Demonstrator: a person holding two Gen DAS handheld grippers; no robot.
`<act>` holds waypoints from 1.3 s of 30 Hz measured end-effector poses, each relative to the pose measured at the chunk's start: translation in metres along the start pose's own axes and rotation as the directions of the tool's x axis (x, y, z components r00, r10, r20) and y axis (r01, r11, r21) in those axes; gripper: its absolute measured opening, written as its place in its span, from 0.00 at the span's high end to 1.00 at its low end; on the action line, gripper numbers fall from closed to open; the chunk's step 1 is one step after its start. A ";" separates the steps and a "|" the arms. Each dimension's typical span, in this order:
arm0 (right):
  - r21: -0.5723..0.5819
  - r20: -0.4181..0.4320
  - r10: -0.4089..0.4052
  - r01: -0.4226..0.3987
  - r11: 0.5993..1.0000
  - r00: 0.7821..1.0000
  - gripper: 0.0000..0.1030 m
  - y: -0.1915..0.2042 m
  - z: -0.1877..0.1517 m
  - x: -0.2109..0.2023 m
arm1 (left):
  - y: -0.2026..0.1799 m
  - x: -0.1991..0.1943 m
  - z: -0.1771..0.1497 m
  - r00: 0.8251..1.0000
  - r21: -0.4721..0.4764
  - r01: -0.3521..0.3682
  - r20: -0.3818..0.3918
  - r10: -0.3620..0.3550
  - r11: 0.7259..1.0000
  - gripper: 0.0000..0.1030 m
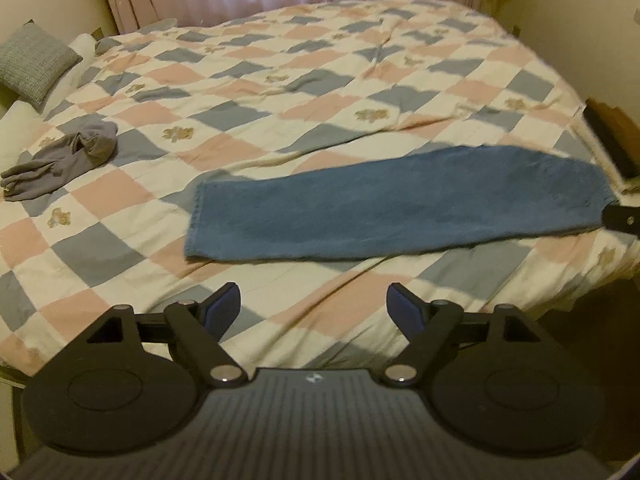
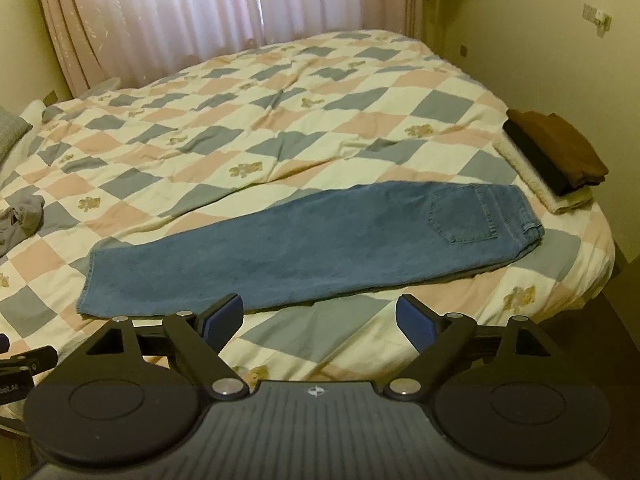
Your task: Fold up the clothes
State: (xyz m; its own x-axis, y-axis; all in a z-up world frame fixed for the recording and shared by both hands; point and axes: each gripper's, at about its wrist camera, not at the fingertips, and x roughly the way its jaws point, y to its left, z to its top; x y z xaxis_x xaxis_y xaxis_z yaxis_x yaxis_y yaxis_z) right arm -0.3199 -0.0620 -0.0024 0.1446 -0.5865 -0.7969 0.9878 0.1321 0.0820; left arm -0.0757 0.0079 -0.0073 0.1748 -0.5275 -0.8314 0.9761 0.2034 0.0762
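Blue jeans [image 1: 384,208] lie flat on the checked bedspread [image 1: 280,92], folded lengthwise, hems at the left and waist at the right. The right wrist view shows the same jeans [image 2: 304,248] with a back pocket facing up near the waist. My left gripper [image 1: 314,306] hovers open over the bedspread just in front of the jeans, nothing between its blue pads. My right gripper [image 2: 320,318] is also open and empty, close to the jeans' near edge. A crumpled grey garment [image 1: 64,156] lies at the left of the bed.
A stack of folded clothes [image 2: 556,160], brown on black on cream, sits at the bed's right edge. A grey pillow [image 1: 34,60] rests at the far left. Pink curtains [image 2: 220,12] hang behind the bed. The bed's near edge drops off below the grippers.
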 end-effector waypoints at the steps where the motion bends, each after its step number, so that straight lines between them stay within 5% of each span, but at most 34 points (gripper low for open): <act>1: -0.001 0.004 0.002 -0.002 1.000 1.000 0.17 -0.004 0.000 -0.001 | -0.005 -0.002 0.000 1.000 0.001 -0.001 0.009 0.001 1.000 0.25; 13: -0.002 0.030 0.001 -0.001 1.000 1.000 0.15 -0.039 0.001 -0.007 | -0.025 -0.006 0.003 0.999 0.009 0.019 0.045 -0.019 1.000 0.25; 23: -0.073 0.060 -0.059 0.063 0.995 0.996 0.15 -0.028 -0.011 0.018 | 0.035 0.022 0.020 0.993 0.115 0.068 0.085 -0.078 0.991 0.25; 29: -0.167 0.050 -0.130 0.137 0.976 0.990 0.16 0.022 -0.019 0.054 | 0.111 0.060 0.037 0.991 0.222 0.106 0.053 -0.120 0.969 0.24; 39: -0.307 -0.009 -0.140 0.130 0.943 0.990 0.17 0.197 -0.032 0.111 | 0.255 0.123 0.076 0.981 0.326 0.195 -0.048 -0.190 0.925 0.24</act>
State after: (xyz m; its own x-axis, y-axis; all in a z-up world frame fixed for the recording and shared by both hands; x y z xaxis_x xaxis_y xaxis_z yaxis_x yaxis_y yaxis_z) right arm -0.1113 -0.0757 -0.0934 0.0044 -0.5918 -0.8061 0.9327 0.2932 -0.2101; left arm 0.2047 -0.0680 -0.0482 -0.0202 -0.5159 -0.8564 0.9791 -0.1836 0.0875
